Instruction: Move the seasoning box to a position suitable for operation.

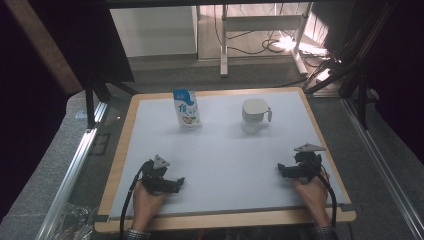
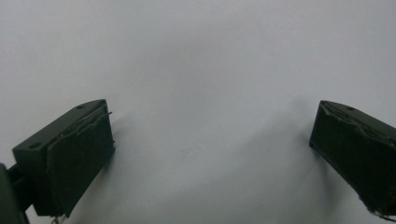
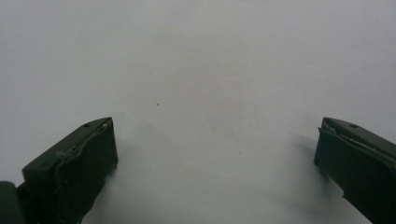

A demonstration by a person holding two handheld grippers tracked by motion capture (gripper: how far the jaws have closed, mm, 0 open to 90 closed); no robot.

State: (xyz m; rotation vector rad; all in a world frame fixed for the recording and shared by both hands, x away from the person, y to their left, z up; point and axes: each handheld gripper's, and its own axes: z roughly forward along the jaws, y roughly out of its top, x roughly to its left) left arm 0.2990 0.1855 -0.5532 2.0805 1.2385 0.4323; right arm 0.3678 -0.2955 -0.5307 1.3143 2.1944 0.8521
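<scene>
While you've got both hands parked at the near edge of the white mat (image 1: 220, 150), the high view is the one that actually gives you the layout. Your left gripper (image 1: 176, 183) sits low on the mat with its jaws pointing inward toward the middle, and your right gripper (image 1: 281, 170) mirrors it from the other side, also pointing inward. They're well apart from each other, with plain mat between them.

Ahead of your left gripper and a bit toward the middle, far up the mat, stands the blue-and-white printed milk carton (image 1: 186, 107), upright. Ahead of your right gripper, also toward the middle, is the white plastic lidded mug with a handle (image 1: 255, 116), upright too, its handle turned to the right-hand side. Carton and mug are near the far edge, apart from each other, and neither gripper is anywhere close to them.

Now the gripper views tell you what the high one can't: how the jaws stand. Looking along the left gripper (image 2: 212, 140), both black jaws are spread wide with nothing but bare white mat between them. Same deal along the right gripper (image 3: 217, 149), released and holding nothing. Neither of those views catches the carton or mug, since they're aimed at the mat.
</scene>
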